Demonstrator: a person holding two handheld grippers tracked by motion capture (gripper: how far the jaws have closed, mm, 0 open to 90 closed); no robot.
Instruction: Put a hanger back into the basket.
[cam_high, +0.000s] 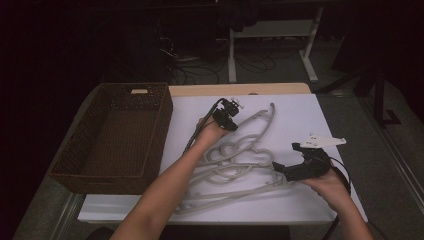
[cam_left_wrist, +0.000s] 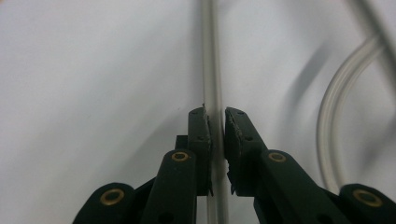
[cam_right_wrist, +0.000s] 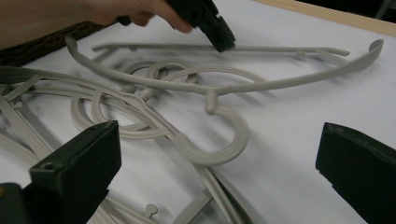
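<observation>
Several pale grey plastic hangers (cam_high: 227, 167) lie tangled in a pile on the white table top (cam_high: 305, 117). My left gripper (cam_high: 231, 120) reaches down at the far side of the pile. In the left gripper view it (cam_left_wrist: 217, 114) is shut on the thin straight bar of the topmost hanger (cam_left_wrist: 210, 70), pads pressed on both sides. The right gripper view shows that black gripper (cam_right_wrist: 219, 39) on the hanger's bar (cam_right_wrist: 280, 49). My right gripper (cam_high: 286, 159) stands open at the pile's right end. Its jaws are wide apart, with a hanger hook (cam_right_wrist: 224, 149) on the table ahead of them.
A dark brown woven basket (cam_high: 107, 177) stands at the table's left, empty inside. A wooden table edge (cam_high: 240, 89) runs along the back. Bare white surface lies to the right of and behind the pile. Cables and a desk frame (cam_high: 310, 55) are on the floor beyond.
</observation>
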